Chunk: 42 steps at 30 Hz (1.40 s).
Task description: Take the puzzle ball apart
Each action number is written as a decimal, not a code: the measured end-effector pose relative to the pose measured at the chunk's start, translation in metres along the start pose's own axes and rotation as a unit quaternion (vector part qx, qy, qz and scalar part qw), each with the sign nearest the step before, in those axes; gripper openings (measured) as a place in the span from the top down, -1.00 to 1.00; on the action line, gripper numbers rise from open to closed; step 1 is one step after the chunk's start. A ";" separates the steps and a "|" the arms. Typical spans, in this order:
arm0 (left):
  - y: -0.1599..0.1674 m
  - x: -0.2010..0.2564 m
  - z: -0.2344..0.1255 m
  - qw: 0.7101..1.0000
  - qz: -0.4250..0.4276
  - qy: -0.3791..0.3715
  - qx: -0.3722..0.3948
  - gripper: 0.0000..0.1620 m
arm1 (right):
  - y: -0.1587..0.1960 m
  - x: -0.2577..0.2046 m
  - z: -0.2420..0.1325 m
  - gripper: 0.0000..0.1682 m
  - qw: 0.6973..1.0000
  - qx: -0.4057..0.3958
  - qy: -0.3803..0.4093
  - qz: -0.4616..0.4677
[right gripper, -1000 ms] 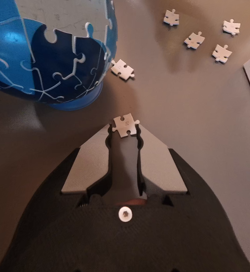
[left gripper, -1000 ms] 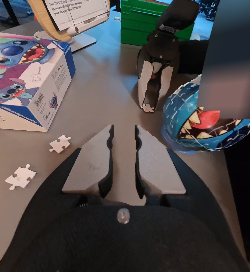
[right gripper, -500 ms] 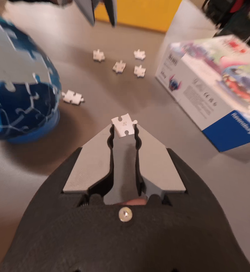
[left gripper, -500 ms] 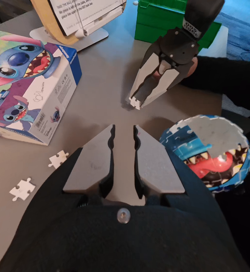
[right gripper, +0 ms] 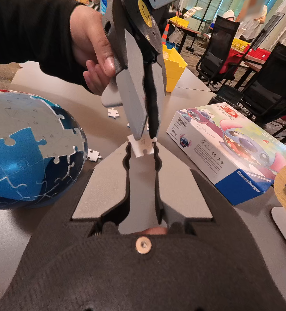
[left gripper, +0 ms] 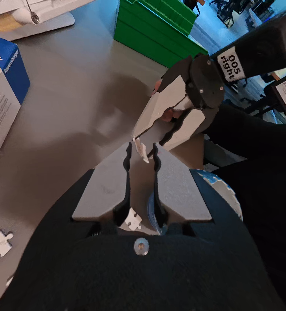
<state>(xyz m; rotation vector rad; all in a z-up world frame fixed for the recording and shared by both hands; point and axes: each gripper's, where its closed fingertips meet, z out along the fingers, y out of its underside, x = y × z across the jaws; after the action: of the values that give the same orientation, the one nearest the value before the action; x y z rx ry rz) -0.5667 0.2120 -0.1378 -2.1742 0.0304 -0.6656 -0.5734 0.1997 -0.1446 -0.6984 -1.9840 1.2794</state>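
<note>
The blue puzzle ball (right gripper: 29,151) sits on the grey table with part of its shell gone, showing the grey inside. It also shows in the left wrist view (left gripper: 223,190), low on the right behind my left finger. My right gripper (right gripper: 142,144) is shut on a white puzzle piece (right gripper: 141,149), gripped edge to edge at the fingertips and held above the table. My left gripper (left gripper: 142,146) is open. Its tips straddle the same piece (left gripper: 141,151), one on each face. In the right wrist view the left gripper (right gripper: 145,136) comes down from above, held by a hand (right gripper: 91,50).
The puzzle box (right gripper: 223,148) lies right of the ball, and appears at the left in the left wrist view (left gripper: 0,84). Loose white pieces (right gripper: 93,155) (left gripper: 133,220) lie on the table. A green bin (left gripper: 155,33) and a yellow bin (right gripper: 172,67) stand at the table's edges. A sign stand (left gripper: 37,16) is at the back left. The tips of both grippers are at nearly the same place.
My right gripper has carried the piece up and away from the ball to the left gripper. My left gripper has moved in until its open tips straddle the piece.
</note>
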 end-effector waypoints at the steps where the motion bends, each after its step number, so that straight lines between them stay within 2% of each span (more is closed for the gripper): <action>1: 0.000 0.001 0.002 1.000 0.000 0.004 -0.001 0.76 | 0.000 0.000 0.000 0.72 1.000 0.001 0.002 0.002; 2: 0.000 -0.001 0.003 1.000 0.001 -0.005 -0.003 0.81 | 0.000 0.001 0.000 0.72 1.000 0.001 0.003 0.002; 3: 0.000 -0.006 0.004 1.000 0.006 -0.022 -0.005 0.95 | 0.000 0.001 0.000 0.76 1.000 0.003 0.003 0.004; 4: 0.002 -0.007 0.005 1.000 0.013 -0.022 -0.011 1.00 | 0.000 0.003 -0.002 0.92 1.000 0.007 0.011 0.006; 7: 0.003 -0.001 0.006 1.000 0.009 -0.009 -0.011 1.00 | -0.001 0.001 -0.005 0.94 1.000 0.020 0.004 0.019; 16: 0.005 0.002 0.003 0.999 0.009 -0.032 -0.039 1.00 | 0.002 0.006 -0.017 0.89 0.996 0.037 -0.022 0.080; 22: 0.014 0.016 0.001 0.986 0.094 -0.050 -0.126 1.00 | -0.011 -0.010 -0.022 0.85 0.988 0.070 -0.075 0.113; 28: 0.033 0.023 -0.002 0.950 0.187 -0.060 -0.244 1.00 | -0.005 -0.025 -0.012 0.86 0.988 0.049 -0.104 0.107; 33: 0.039 0.022 -0.001 0.928 0.224 -0.061 -0.290 1.00 | -0.004 -0.036 -0.006 0.89 0.984 0.041 -0.129 0.112; 37: 0.037 0.025 -0.002 0.923 0.238 -0.057 -0.299 1.00 | -0.007 -0.035 -0.007 0.91 0.983 0.053 -0.133 0.117; 39: 0.031 0.026 -0.003 0.926 0.237 -0.058 -0.289 1.00 | -0.009 -0.033 -0.010 1.00 0.983 0.061 -0.128 0.117; 42: 0.021 0.030 -0.005 0.937 0.224 -0.049 -0.262 1.00 | -0.017 -0.029 -0.017 1.00 0.975 0.088 -0.140 0.147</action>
<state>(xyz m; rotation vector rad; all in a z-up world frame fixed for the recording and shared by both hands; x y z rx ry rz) -0.5386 0.1872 -0.1373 -2.5733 0.7025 -0.3015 -0.5438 0.1818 -0.1312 -0.7799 -2.0028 1.7931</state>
